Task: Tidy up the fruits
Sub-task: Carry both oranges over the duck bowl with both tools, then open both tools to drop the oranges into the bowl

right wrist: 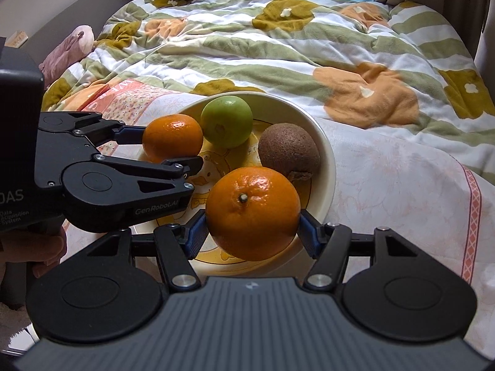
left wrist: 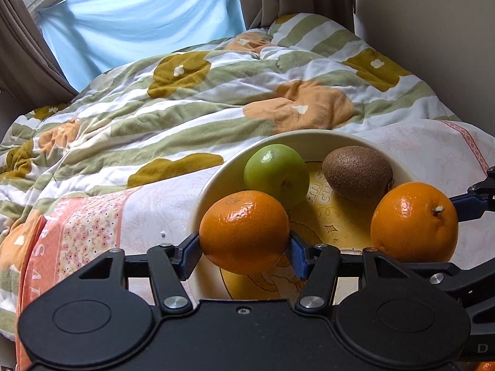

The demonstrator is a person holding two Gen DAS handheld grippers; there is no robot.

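Note:
A cream bowl (left wrist: 216, 173) (right wrist: 324, 142) sits on the bed and holds a green apple (left wrist: 276, 174) (right wrist: 227, 122) and a brown kiwi (left wrist: 357, 173) (right wrist: 287, 151). My left gripper (left wrist: 244, 255) (right wrist: 168, 148) is shut on an orange (left wrist: 244, 230) (right wrist: 171, 137) over the bowl's left side. My right gripper (right wrist: 252, 235) is shut on a second orange (right wrist: 252, 213) (left wrist: 414, 221) over the bowl's near right side. Only one blue finger of the right gripper (left wrist: 464, 207) shows in the left wrist view.
The bowl rests on a pale floral sheet (right wrist: 402, 185) at the bed's near end. A rumpled striped quilt (left wrist: 185, 99) (right wrist: 278, 46) covers the bed beyond. A pink plush toy (right wrist: 71, 49) lies at the far left. Curtains and a window (left wrist: 139, 15) stand behind.

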